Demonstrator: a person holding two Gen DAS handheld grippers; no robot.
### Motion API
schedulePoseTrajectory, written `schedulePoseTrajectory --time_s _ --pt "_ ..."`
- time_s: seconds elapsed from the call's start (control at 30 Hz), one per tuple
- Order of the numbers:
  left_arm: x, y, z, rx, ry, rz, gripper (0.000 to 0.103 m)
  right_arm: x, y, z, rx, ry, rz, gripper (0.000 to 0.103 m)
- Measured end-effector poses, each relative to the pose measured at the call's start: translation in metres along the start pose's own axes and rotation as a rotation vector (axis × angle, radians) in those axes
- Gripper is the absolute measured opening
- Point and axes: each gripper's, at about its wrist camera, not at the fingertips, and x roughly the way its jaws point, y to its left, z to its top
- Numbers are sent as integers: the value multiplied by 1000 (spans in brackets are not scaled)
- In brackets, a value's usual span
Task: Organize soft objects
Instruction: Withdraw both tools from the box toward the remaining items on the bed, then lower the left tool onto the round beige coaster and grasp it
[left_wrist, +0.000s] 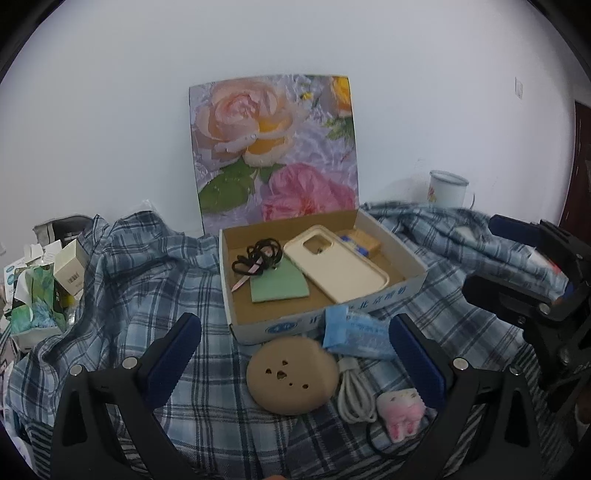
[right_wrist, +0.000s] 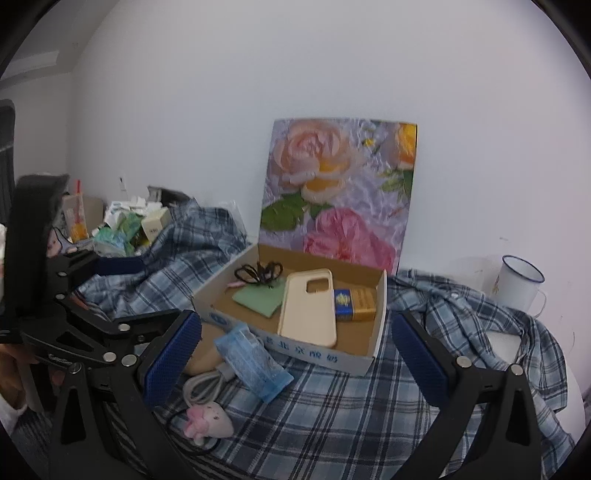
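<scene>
Both grippers hang over the plaid cloth, and neither has anything in its grasp. The left gripper stands with its jaws spread wide, blue pads well apart, and between them on the cloth lies the round tan pad with small heart-shaped holes. Just right of it sits a coiled white cable, and beside that a pink-and-white plush charm on a black cord. A blue plastic packet leans against the front wall of the cardboard box.

The right gripper is open just as wide, empty, poised near the box's front right corner.

Inside the box: a cream phone case lying flat, one corner over a green cloth square, black hair ties tangled at the back left, and a blue-and-gold packet against the right wall. The lid with the rose print stands upright against the white wall. A white enamel mug sits off to the right, and a heap of small cartons lies at the far left.
</scene>
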Motion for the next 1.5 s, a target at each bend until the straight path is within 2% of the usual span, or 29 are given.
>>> schedulePoseTrajectory --time_s 0.3,0.53,0.8,1.0,1.07,1.13,1.23,1.5 --pt "21 3 -15 -8 75 -4 103 22 1 -17 5 80 35 103" --pt "31 7 -22 -26 124 -8 103 40 4 -30 -20 161 26 103" --pt "47 12 -26 -58 201 -10 103 40 -8 -30 35 166 42 103" --pt "54 29 -19 -108 249 -56 103 40 -6 -31 39 173 59 103" --pt "60 33 -15 -94 283 -60 103 41 -6 -31 39 176 63 103" --pt "70 34 -17 -77 338 -131 103 41 -5 -32 39 177 69 103" --pt "85 30 -24 -58 411 -164 100 42 -6 -33 44 182 73 103" --pt "101 15 -22 8 446 -149 98 43 -7 -33 56 190 81 103"
